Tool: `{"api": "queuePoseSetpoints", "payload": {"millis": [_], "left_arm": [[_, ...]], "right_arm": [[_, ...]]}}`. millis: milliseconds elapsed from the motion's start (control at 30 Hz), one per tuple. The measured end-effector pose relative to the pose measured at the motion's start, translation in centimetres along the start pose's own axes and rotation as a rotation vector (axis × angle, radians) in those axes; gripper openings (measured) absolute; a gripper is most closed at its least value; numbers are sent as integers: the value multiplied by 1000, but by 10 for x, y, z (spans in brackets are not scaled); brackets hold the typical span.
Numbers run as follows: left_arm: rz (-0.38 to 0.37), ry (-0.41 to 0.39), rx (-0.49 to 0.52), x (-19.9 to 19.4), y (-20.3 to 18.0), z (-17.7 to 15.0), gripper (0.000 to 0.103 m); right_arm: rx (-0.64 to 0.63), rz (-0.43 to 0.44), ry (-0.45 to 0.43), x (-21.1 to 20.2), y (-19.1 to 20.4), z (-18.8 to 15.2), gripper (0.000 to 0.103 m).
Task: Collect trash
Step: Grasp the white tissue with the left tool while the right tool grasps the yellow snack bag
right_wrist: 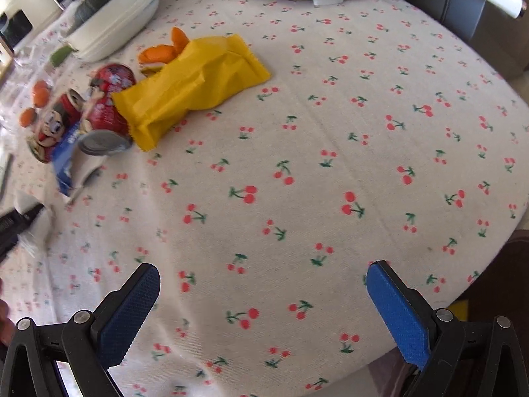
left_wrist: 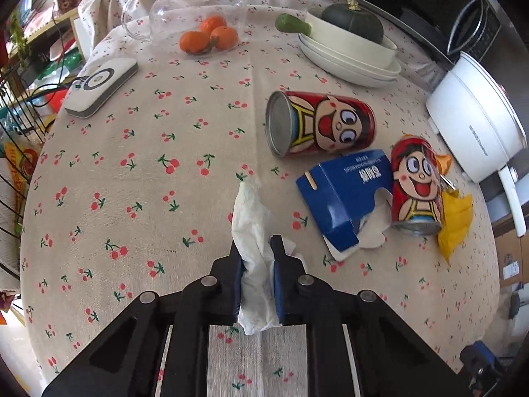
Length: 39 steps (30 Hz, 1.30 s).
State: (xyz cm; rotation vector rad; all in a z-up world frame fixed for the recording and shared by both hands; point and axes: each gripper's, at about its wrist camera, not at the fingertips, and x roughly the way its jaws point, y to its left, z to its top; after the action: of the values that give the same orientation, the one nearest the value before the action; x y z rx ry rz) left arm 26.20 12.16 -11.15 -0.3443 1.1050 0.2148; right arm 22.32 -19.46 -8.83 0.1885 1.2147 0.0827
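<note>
My left gripper (left_wrist: 257, 248) is shut on a crumpled white tissue (left_wrist: 254, 231) and holds it just above the cherry-print tablecloth (left_wrist: 132, 182). To its right lie a red cartoon can (left_wrist: 320, 124) on its side, a second red can (left_wrist: 415, 187), a torn blue box (left_wrist: 344, 195) and a yellow wrapper (left_wrist: 454, 221). My right gripper (right_wrist: 261, 281) is open and empty over bare tablecloth (right_wrist: 330, 149). In its view the yellow wrapper (right_wrist: 195, 86) lies far left, with a red can (right_wrist: 105, 99), the other can (right_wrist: 49, 125) and the blue box (right_wrist: 66, 155) beyond it.
Three oranges (left_wrist: 208, 38) sit under a glass pitcher (left_wrist: 195, 3) at the back. Stacked white dishes (left_wrist: 350, 56) hold a dark squash (left_wrist: 353, 23). A white electric pot (left_wrist: 476, 115) stands at the right edge. A white device (left_wrist: 101, 87) lies at the left.
</note>
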Motion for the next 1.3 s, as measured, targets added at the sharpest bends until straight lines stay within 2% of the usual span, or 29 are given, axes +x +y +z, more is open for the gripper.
{"api": "queuePoseSetpoints", "payload": {"millis": [133, 200, 267, 400, 533, 600, 700, 733, 800, 867, 1000, 1167, 1300], "left_arm": [[-51, 68, 5, -5, 1, -8, 12], [-84, 81, 15, -10, 0, -11, 12], [-100, 71, 40, -18, -1, -12, 12], [-105, 29, 91, -38, -2, -10, 12], [-85, -4, 133, -49, 0, -11, 12], [-73, -10, 145, -52, 4, -11, 12], [-67, -11, 154, -53, 10, -12, 12], [-63, -12, 159, -53, 10, -12, 12], [-58, -14, 166, -53, 12, -12, 12], [-60, -15, 165, -54, 12, -12, 12], [-70, -16, 175, -58, 8, -16, 12], [-79, -21, 214, -66, -2, -26, 12], [-105, -5, 232, -71, -9, -38, 12]], "right_arm": [[91, 18, -11, 1, -5, 25, 103], [149, 60, -22, 3, -5, 42, 103], [190, 92, -25, 7, 0, 60, 102], [213, 103, -40, 18, 17, 95, 101], [246, 65, -57, 37, 25, 119, 96], [280, 60, -42, 51, 24, 124, 90], [318, 58, -16, 68, 20, 124, 80], [326, 62, -15, 70, 19, 121, 80], [297, 55, -28, 67, 20, 117, 74], [262, 64, -24, 64, 21, 112, 60], [200, 100, -2, 56, 16, 95, 43], [107, 129, 10, 35, 10, 65, 29], [38, 128, 12, 12, 5, 42, 25]]}}
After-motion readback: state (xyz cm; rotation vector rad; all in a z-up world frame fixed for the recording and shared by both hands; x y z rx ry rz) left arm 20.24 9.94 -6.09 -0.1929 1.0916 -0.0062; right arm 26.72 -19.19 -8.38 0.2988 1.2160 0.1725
